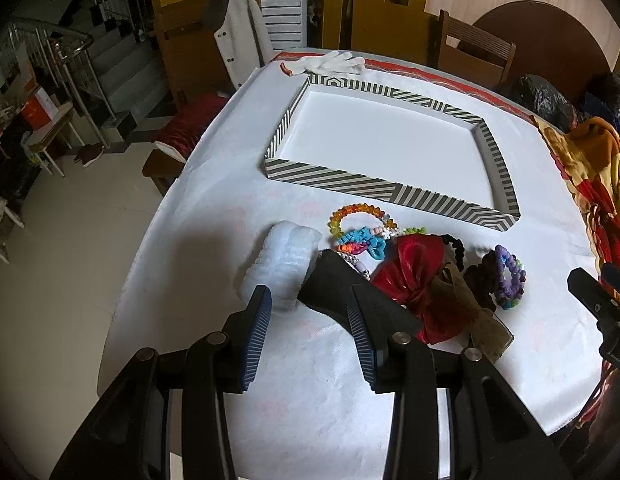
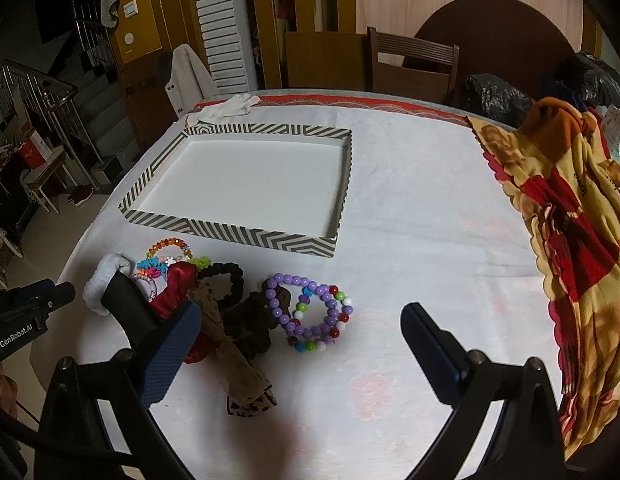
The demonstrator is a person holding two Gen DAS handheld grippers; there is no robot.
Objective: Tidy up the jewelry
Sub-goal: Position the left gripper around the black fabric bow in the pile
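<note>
— While we look along our left gripper [image 1: 308,316], what do we find?

— Its jaws stand apart with nothing between them, hanging over the white cloth of the table [image 1: 214,240]. Just ahead lies the jewelry heap: a white fluffy scrunchie [image 1: 284,258] on the left, a black block [image 1: 333,284] touching it, then a shiny red bow [image 1: 413,276]. Behind these sit an amber bead bracelet [image 1: 359,214] and a tangle of bright plastic charms [image 1: 359,240]. To the right lie a black scrunchie [image 1: 455,246], a brown scrunchie [image 1: 479,280] and a purple bead bracelet [image 1: 507,276].

— And the box?

— We see the striped tray [image 1: 349,186] beyond the heap, its white floor bare. A white glove [image 1: 333,62] lies past its far edge. Our right gripper [image 1: 601,300] shows at the right border.

— Now along the right one?

— Our right gripper [image 2: 302,330] is spread wide, gripping nothing. The purple bead bracelet [image 2: 313,310] lies on the cloth between its fingers, touched by neither. The brown scrunchie [image 2: 254,320] is beside it, a patterned brown ribbon [image 2: 234,360] crosses beneath the left finger, and the red bow [image 2: 174,288] and white fluffy scrunchie [image 2: 102,280] sit further left. The striped tray [image 2: 238,234] lies beyond, well apart from the heap. A patterned orange blanket [image 2: 569,220] drapes over the table's right side, and our left gripper [image 2: 30,312] peeks in at the left edge.
</note>
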